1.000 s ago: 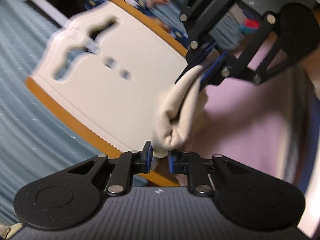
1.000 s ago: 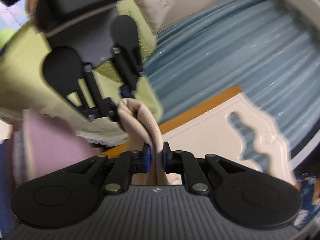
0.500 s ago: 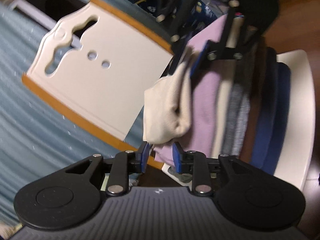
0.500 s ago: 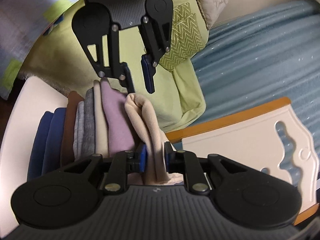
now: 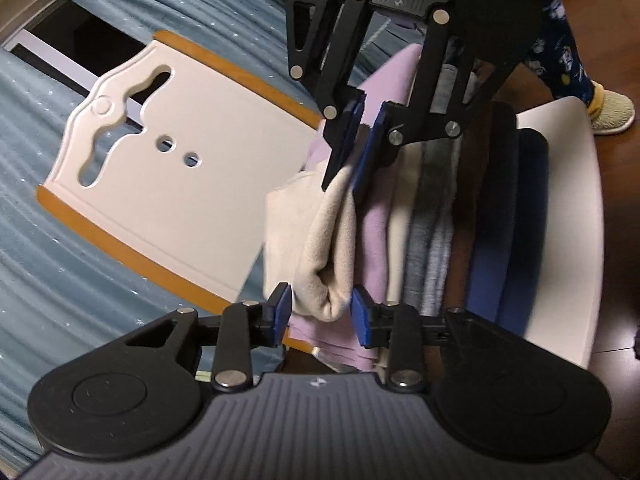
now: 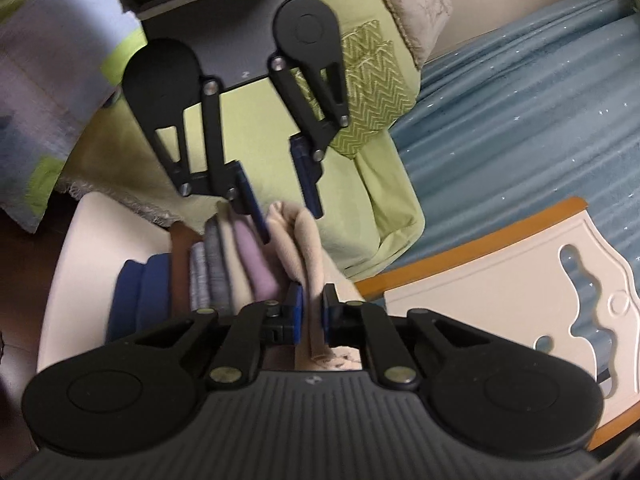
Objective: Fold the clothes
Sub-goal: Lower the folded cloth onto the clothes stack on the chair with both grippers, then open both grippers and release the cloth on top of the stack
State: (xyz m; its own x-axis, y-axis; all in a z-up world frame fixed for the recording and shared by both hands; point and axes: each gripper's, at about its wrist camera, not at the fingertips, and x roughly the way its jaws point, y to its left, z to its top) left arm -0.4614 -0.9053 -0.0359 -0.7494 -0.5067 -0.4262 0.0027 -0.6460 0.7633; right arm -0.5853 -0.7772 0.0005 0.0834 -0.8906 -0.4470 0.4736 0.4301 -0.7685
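**Folded cream garment at the stack, both grippers around it**

We see the folded cream fleece garment (image 5: 332, 240) at centre frame, lying against the stack of folded clothes (image 5: 460, 216) on the white round-edged seat (image 5: 568, 200). The left gripper (image 5: 320, 312) has its jaws apart, straddling the fold without pinching. The right gripper (image 6: 312, 314) has its jaws narrowly parted around the fabric; contact looks slight. We judge that a pad snagging the loose fleece on withdrawal could unroll it or topple the stack. We count two grippers and about seven stacked layers.
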